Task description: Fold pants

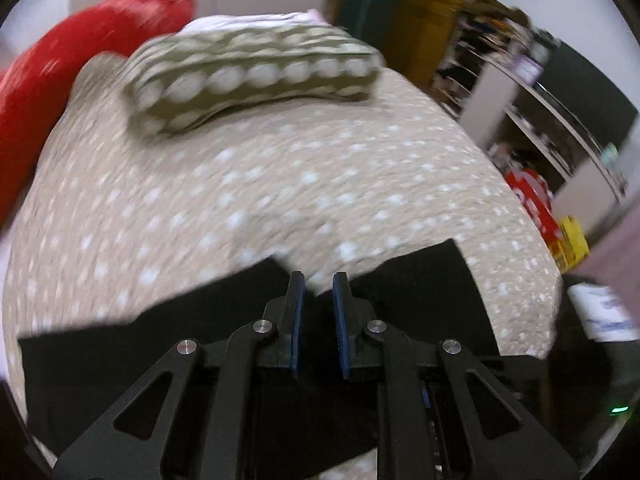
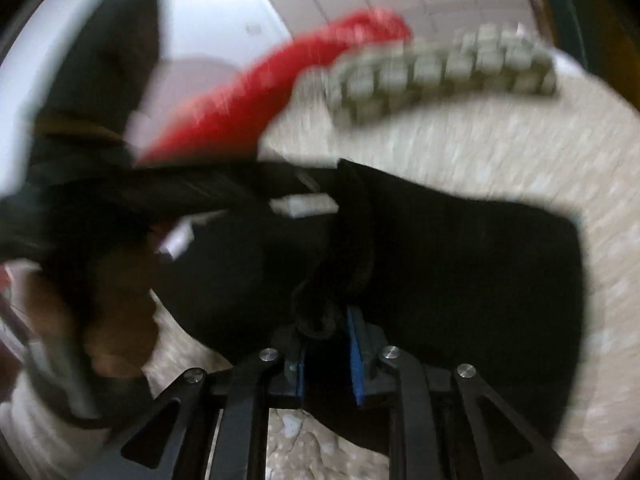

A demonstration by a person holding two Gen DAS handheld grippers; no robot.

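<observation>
The right tongs (image 2: 329, 336) pinch a bunched fold of the black pants (image 2: 460, 260) lying on the dotted bed (image 1: 280, 184), the left tongs (image 1: 319, 292) slightly apart and empty above them, folding apparently only partway done.

Left claw (image 1: 319, 280) parted; right claw (image 2: 334, 316) clamped.

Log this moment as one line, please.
left hand-held gripper: open over pants | right hand-held gripper: shut on pants | surface: spotted bedspread

Black pants (image 1: 424, 292) lie spread on the bed across the lower frame, one fold bunched upward
</observation>
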